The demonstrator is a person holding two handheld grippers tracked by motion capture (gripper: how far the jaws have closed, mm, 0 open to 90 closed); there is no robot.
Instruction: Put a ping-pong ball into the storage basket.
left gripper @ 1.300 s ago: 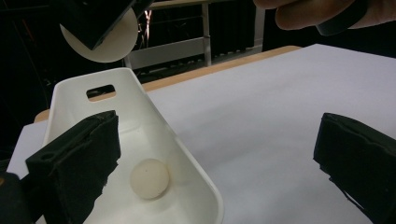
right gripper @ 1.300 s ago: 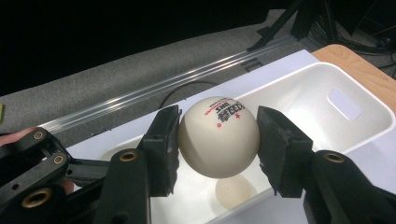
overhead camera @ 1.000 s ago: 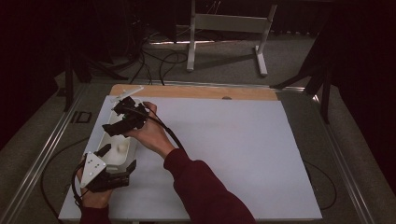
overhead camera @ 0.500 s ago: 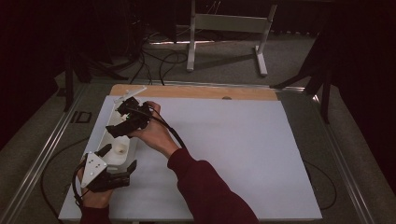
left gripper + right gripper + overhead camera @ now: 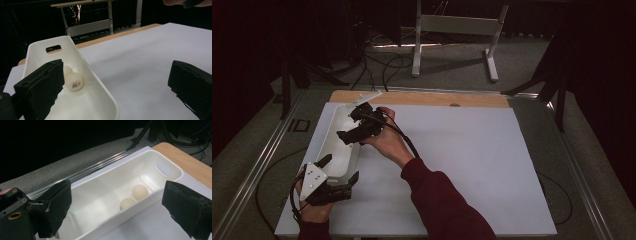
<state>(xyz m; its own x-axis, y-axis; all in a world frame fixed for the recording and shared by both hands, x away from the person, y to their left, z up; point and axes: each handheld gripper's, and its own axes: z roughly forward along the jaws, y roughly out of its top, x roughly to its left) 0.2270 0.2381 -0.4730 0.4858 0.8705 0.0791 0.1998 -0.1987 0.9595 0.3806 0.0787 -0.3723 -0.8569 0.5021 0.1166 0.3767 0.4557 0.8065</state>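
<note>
I see the bin [image 5: 343, 145] lying lengthwise along the left edge of the desk [image 5: 472, 165], its handle-slot end toward the far edge. Two balls [image 5: 136, 196] lie in the bin near that far end, touching or nearly touching each other, beside the wall facing the desk's middle. The left gripper [image 5: 337, 172] sits at the bin's near end, one of its fingers [image 5: 41, 87] inside the bin and the other out over the desk, straddling the inner wall. The right gripper [image 5: 357, 125] is over the bin's far half, its fingers [image 5: 56, 207] spread above the bin and the desk beside it. The rest of the desk lies right of the bin. A stand [image 5: 457, 40] is on the floor behind the desk.
</note>
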